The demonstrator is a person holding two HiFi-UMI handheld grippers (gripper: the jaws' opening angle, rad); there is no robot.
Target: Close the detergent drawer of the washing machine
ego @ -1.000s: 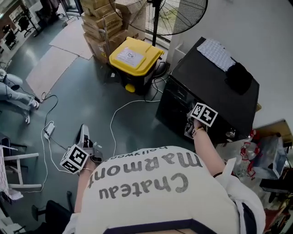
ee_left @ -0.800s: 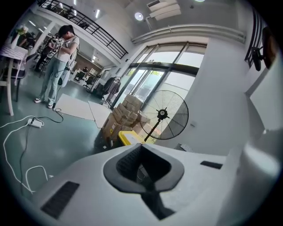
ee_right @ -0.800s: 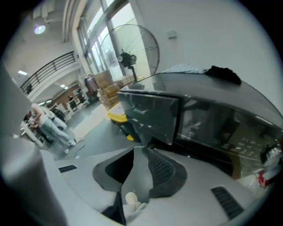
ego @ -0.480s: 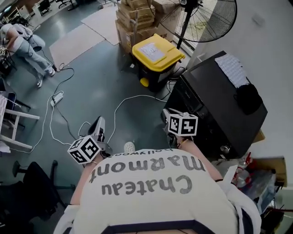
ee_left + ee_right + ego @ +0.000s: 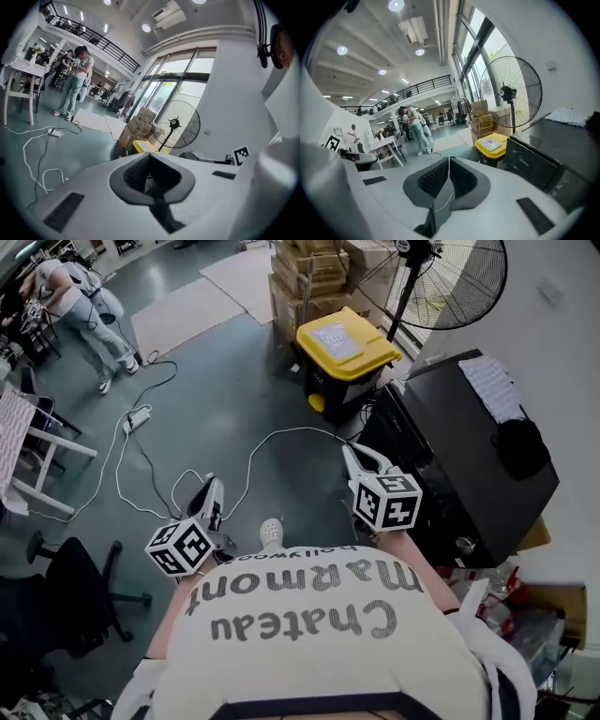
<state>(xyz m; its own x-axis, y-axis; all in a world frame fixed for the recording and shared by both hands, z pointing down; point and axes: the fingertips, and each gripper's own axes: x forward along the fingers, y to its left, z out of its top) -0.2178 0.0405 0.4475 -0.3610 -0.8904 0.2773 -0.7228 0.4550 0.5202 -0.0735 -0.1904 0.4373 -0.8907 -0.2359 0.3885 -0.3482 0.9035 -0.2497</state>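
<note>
The black washing machine [image 5: 469, 456] stands just right of the right hand-held gripper [image 5: 356, 456], not touching it. Its front panel [image 5: 532, 164] looks flush, and the detergent drawer cannot be made out. That gripper's jaws are closing on nothing. The left hand-held gripper [image 5: 215, 488], pressed together and empty, hovers over the grey-green floor [image 5: 216, 381], which is strewn with white cables [image 5: 262, 439]. A yellow-lidded bin [image 5: 347, 341] and a pedestal fan [image 5: 459, 282] stand beyond.
</note>
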